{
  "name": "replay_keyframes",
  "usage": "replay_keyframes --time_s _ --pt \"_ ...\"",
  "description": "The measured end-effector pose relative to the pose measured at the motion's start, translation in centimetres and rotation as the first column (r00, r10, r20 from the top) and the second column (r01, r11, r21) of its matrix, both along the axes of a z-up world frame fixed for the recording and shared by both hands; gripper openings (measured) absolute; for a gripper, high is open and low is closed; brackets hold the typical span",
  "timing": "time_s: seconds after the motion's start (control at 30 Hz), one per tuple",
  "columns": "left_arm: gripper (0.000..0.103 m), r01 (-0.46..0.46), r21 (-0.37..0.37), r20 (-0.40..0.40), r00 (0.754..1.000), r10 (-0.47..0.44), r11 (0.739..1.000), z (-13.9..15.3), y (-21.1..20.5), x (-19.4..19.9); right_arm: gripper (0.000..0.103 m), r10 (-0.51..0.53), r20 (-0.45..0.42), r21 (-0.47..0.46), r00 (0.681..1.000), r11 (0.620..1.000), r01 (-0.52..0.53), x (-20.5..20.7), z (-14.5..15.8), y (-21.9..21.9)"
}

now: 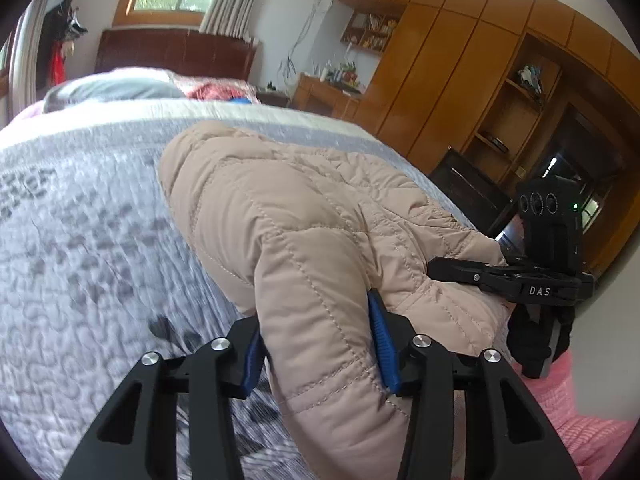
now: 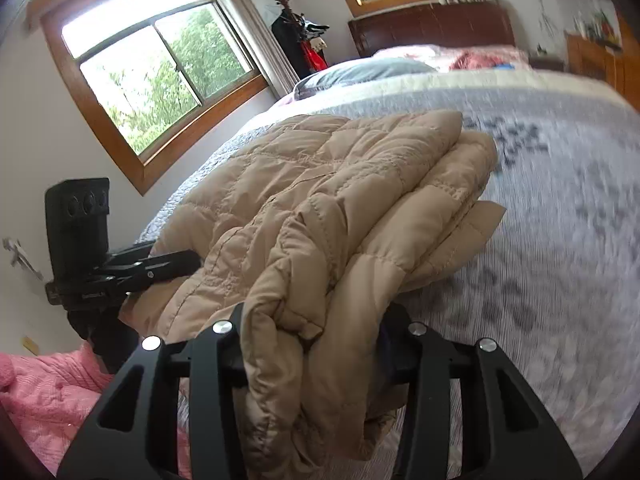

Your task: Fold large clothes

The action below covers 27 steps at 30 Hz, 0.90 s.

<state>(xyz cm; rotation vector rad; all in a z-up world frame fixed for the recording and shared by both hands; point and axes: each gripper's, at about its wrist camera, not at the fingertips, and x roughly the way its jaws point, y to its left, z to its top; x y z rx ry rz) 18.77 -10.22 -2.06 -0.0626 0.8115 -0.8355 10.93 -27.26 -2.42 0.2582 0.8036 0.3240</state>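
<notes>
A beige quilted puffer jacket [image 1: 304,216] lies folded on the bed, its near edge lifted off the quilt. My left gripper [image 1: 320,344] is shut on a thick bunch of the jacket's near edge, its blue pads [image 1: 382,336] pressing both sides. In the right wrist view the same jacket [image 2: 328,184] shows as stacked layers, and my right gripper [image 2: 316,344] is shut on another bunch of that edge. Each gripper appears in the other's view: the right gripper [image 1: 472,276] at the jacket's right side, the left gripper [image 2: 188,262] at its left.
The bed carries a grey-and-white patterned quilt [image 1: 80,240] with pillows [image 1: 112,88] by a dark headboard [image 1: 176,52]. Wooden wardrobes and shelves [image 1: 460,60] stand to the right. A pink sleeve [image 2: 52,392] shows near the camera. A window [image 2: 152,72] lies to the left.
</notes>
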Motion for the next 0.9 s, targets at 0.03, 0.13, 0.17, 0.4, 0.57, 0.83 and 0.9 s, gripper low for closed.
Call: replay_keyframes --time_s 0.03,0.13,0.17,0.4,0.57,0.83,0.9 --pt "0.047 -0.007 -0.003 0.012 1.0 0.007 1.0 0.4 0.2 0.2 0.042 0.004 0.009 -0.012 1.0 1.0 -0.003 0.3 0.3 0.1" --pt "0.047 -0.036 -0.014 0.052 0.998 0.037 0.999 1.4 0.8 1.6 0.042 0.024 0.043 -0.049 0.999 0.999 -0.022 2.9 2.0 1.0" --pt "0.047 -0.046 -0.017 0.066 0.997 0.047 0.999 1.7 1.1 2.1 0.042 0.03 0.054 -0.06 0.998 0.998 -0.026 3.8 2.4 1.2" --pt "0.047 -0.164 -0.04 0.15 0.974 0.169 0.986 2.9 3.7 7.2 0.042 0.083 0.102 -0.13 0.991 0.989 -0.069 12.6 3.9 3.5" --pt "0.047 -0.24 -0.038 0.177 0.954 0.243 0.97 2.2 5.8 11.0 0.042 0.108 0.084 -0.125 0.991 0.987 -0.097 18.7 2.5 4.4" --pt "0.046 -0.301 -0.001 0.101 0.949 0.299 0.954 -3.1 7.8 16.9 0.042 0.102 -0.035 -0.111 0.994 0.988 -0.106 25.7 -3.7 5.5" --pt "0.046 -0.306 0.021 0.068 0.95 0.304 0.952 -4.7 8.0 17.6 0.042 0.093 -0.063 -0.095 0.994 0.991 -0.099 26.3 -5.3 5.4"
